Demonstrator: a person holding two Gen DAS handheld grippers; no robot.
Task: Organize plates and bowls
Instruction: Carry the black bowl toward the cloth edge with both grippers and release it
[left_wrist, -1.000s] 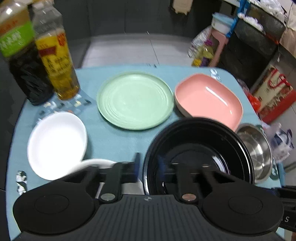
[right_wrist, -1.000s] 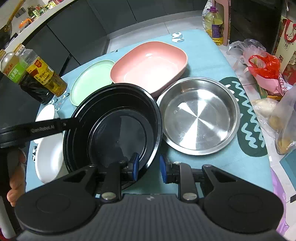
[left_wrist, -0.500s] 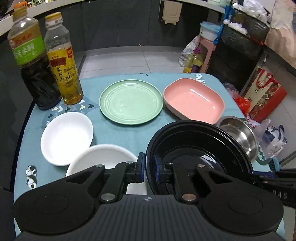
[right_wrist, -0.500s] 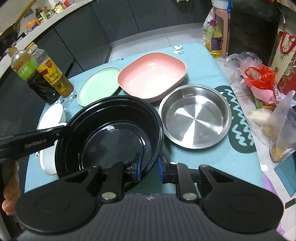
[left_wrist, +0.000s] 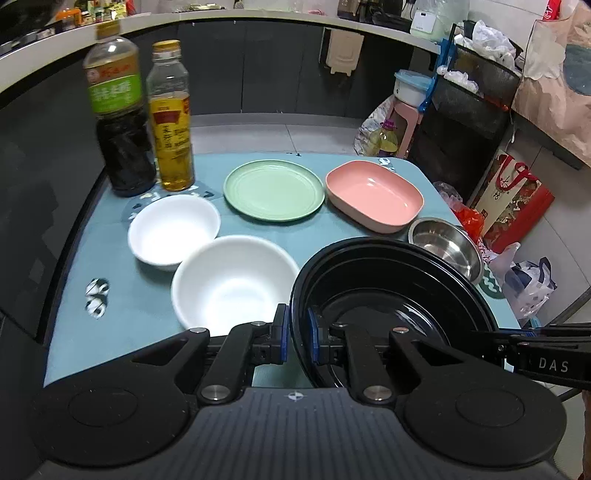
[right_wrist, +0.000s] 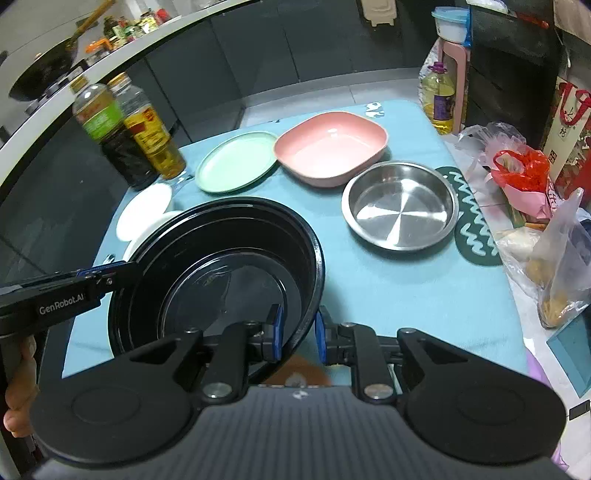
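Two grippers: both on one black bowl (left_wrist: 391, 295), which looks raised above the near edge of the table (left_wrist: 122, 317).
Black bowl: glossy, round, stepped inner wall, flat base; a second black rim shows just inside the first, possibly two nested.
White bowls: two, near the left edge; the larger white bowl (left_wrist: 232, 284) is just beside the black bowl, the smaller white bowl (left_wrist: 173, 229) behind it.
Green plate (left_wrist: 274, 190): round, ridged, toward the far edge.
Pink dish (left_wrist: 373, 195): squarish, rounded corners, just beside the green plate.
Steel pan (right_wrist: 400, 205): shiny, toward the right edge.
Bottles: dark sauce bottle (left_wrist: 120, 125) and oil bottle (left_wrist: 170, 122) at the far left corner; label writing unreadable.
Writing: "GenRobot.AI" and "DAS" on the gripper bodies.
Left gripper (left_wrist: 296, 334): jaws clamped on the bowl's left rim.
Right gripper (right_wrist: 298, 332): jaws straddle the near right rim, narrowly apart; contact cannot be told.
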